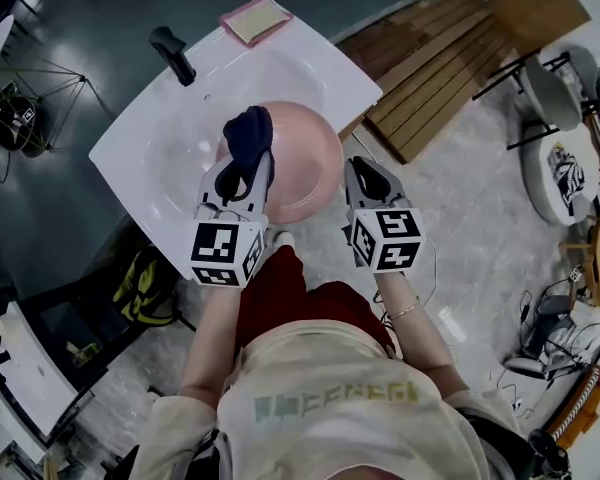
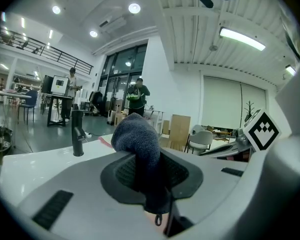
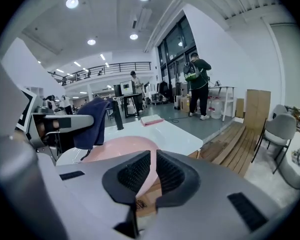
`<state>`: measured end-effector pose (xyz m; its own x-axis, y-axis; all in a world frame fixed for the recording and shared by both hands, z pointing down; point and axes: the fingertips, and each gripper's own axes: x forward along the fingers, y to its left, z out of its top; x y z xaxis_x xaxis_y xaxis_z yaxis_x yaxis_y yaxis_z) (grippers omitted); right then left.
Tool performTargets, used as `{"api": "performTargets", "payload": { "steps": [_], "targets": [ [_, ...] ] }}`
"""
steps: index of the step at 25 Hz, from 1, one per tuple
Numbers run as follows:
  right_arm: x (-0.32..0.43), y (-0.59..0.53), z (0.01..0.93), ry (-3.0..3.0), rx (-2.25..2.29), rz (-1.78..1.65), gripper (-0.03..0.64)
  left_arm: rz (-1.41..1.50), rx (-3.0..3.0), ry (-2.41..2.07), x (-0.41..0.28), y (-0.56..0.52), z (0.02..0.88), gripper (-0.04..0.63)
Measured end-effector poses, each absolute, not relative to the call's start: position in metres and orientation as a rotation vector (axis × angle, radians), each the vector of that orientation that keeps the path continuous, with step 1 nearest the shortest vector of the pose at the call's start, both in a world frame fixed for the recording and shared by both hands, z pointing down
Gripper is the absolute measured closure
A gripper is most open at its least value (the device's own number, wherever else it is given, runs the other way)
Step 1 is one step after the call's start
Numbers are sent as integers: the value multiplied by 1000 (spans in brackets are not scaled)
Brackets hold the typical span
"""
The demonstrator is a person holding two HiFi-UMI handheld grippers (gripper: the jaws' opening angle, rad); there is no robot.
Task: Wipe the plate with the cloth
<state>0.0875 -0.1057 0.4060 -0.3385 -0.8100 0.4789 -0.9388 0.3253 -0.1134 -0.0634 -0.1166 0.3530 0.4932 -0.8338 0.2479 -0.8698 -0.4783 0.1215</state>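
Observation:
A pink plate [image 1: 305, 163] is held over the white sink [image 1: 170, 133], level with its near edge. My right gripper [image 1: 357, 180] is shut on the plate's right rim; in the right gripper view the pink plate [image 3: 117, 149] runs away from between the pads. My left gripper [image 1: 242, 173] is shut on a dark blue cloth [image 1: 250, 136], which rests on the plate's left part. In the left gripper view the cloth [image 2: 140, 144] bulges up from between the jaws and hides what lies beyond.
A black tap [image 1: 172, 54] stands at the sink's far left. A pink sponge [image 1: 256, 19] lies on the sink's back corner. Wooden boards [image 1: 440, 58] lie on the floor to the right. People stand far off in the hall.

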Motion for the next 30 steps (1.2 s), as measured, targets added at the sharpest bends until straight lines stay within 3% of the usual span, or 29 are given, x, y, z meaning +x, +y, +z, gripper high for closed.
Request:
{"api": "performTargets", "payload": {
  "steps": [30],
  "targets": [
    [88,-137,466,-2113,1368,860,541,364,2491,-1263,-32,-166,391,515]
  ]
}}
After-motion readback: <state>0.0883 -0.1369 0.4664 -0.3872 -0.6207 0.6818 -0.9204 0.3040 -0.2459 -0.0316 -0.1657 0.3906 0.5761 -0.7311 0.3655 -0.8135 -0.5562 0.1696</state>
